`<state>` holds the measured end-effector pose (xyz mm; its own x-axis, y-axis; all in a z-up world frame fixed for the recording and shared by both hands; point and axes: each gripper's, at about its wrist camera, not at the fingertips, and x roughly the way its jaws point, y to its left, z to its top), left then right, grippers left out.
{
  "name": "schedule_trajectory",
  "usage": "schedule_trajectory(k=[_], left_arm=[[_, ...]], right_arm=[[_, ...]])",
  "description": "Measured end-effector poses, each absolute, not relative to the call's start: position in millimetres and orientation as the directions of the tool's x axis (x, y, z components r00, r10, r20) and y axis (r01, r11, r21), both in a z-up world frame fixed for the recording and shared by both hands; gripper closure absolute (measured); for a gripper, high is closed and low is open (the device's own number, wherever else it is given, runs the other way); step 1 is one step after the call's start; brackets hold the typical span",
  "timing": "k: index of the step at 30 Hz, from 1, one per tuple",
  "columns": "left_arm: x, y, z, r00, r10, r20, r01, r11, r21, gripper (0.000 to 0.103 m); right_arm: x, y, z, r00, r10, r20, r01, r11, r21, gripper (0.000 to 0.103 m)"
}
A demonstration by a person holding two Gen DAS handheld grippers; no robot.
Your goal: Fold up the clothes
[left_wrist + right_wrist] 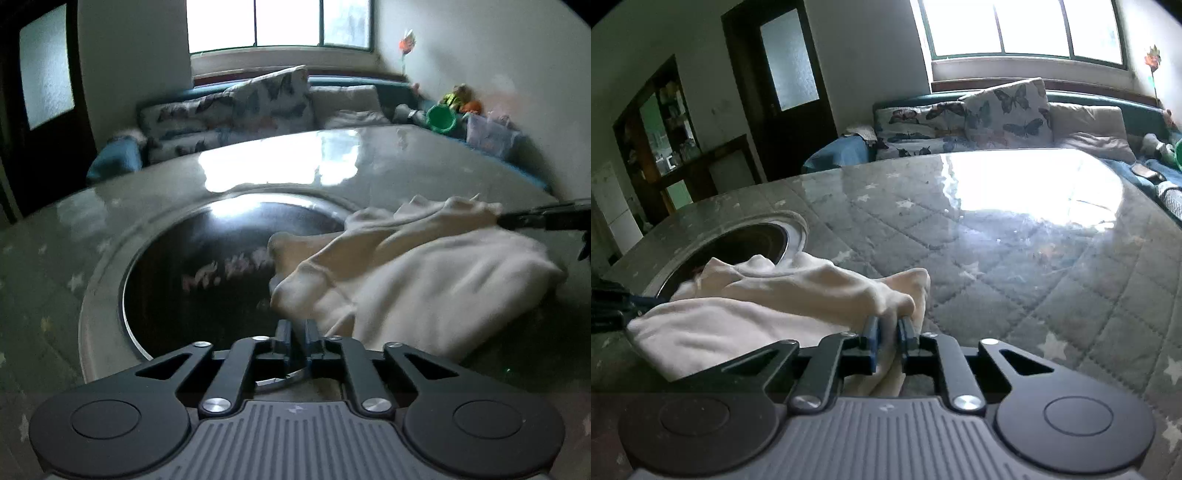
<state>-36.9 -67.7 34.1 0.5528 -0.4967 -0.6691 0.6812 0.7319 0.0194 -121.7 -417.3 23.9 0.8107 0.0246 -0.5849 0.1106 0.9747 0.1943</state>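
Cream garment [424,273], clenched in both grippers' jaws, overlaps the table's [1015,266] dark round inset [207,266].

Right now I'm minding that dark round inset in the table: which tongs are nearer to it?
Left. The left tongs grip the cream garment right over the dark round inset; the right tongs hold its other end over the quilted table cover.

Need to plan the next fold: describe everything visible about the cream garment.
The cream, soft fleece-like garment lies crumpled on the grey star-quilted table cover, partly over the round dark inset. Ribbed hems show. The left gripper pinches one bunched corner; the right gripper pinches another, lifting a ridge between them.
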Motion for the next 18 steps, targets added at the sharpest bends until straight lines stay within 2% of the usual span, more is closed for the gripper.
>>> schedule_trajectory(k=[1,4,9,14,18], left_arm=[[-36.9,-65.1,36.6,0.557,-0.503,-0.661,0.678,0.735,0.012,0.076],[-36.5,-58.0,43.5,0.56,-0.521,-0.644,0.67,0.742,-0.017,0.075],[-55.9,-55.0,54.4,0.607,-0.518,-0.603,0.668,0.743,0.034,0.075],[-78.0,-73.4,60.5,0.608,-0.576,-0.547,0.731,0.675,0.102,0.075],[-83.3,-95.9,51.5,0.559,-0.614,-0.557,0.781,0.616,0.104,0.075]], right_arm=[[-124.9,-414.1,27.9,0.819,0.014,-0.574,0.106,0.979,0.174,0.087],[-136.8,-403.5,42.0,0.837,0.007,-0.548,0.075,0.989,0.127,0.077],[-155.1,-378.8,54.6,0.833,0.089,-0.545,-0.043,0.994,0.096,0.076],[-145.4,-355.1,55.9,0.82,0.163,-0.548,-0.133,0.987,0.095,0.076],[-128.3,-340.9,46.4,0.795,0.213,-0.567,-0.177,0.977,0.119,0.076]])
